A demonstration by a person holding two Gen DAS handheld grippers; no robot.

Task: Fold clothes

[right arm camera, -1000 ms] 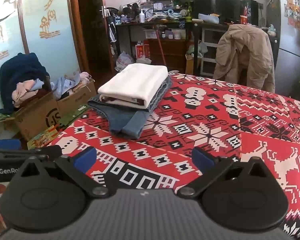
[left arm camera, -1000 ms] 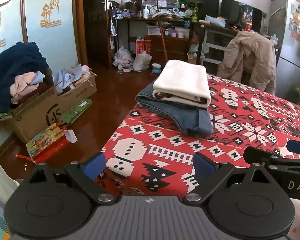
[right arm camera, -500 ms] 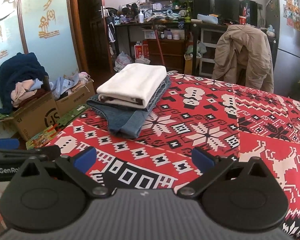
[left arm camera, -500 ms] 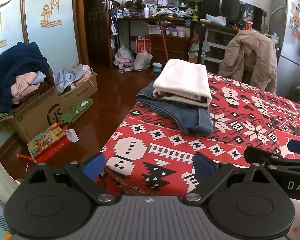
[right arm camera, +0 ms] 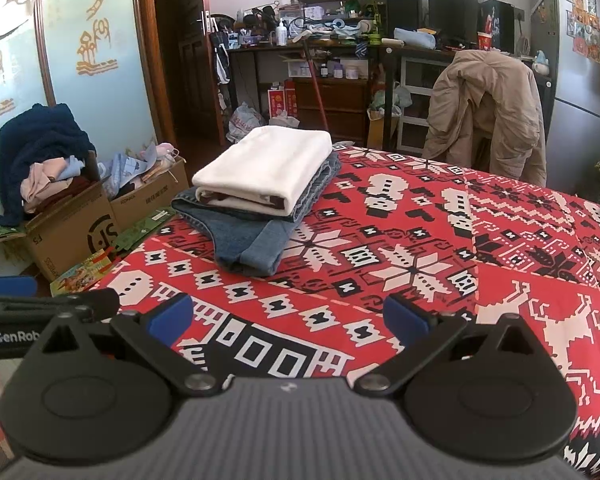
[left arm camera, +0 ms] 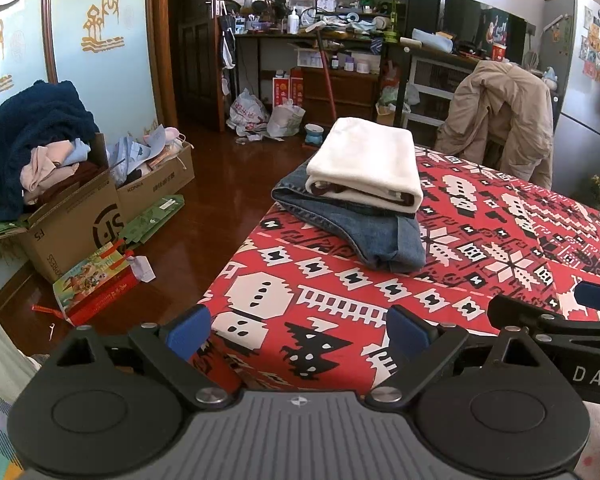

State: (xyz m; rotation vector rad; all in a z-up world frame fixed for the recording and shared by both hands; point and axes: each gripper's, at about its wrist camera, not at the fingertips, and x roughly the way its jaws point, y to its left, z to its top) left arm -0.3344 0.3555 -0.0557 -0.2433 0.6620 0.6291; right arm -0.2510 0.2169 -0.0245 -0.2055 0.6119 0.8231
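Presently we hold the left gripper (left arm camera: 298, 330) and the right gripper (right arm camera: 286, 320) side by side at the near edge of the table, each with its blue pads spread wide apart and nothing between them, which we read as a pause with no garment in hand. Ahead of both lies bare red patterned tablecloth (right arm camera: 380, 240), a clear working area. Farther ahead, left of the right gripper's line, the folded jeans (right arm camera: 246, 242) lie flat with the folded white garment (right arm camera: 268, 168) stacked on them, seemingly set aside as finished. Beyond the table's left edge, cardboard boxes (left arm camera: 80, 216) on the floor hold loose clothes.
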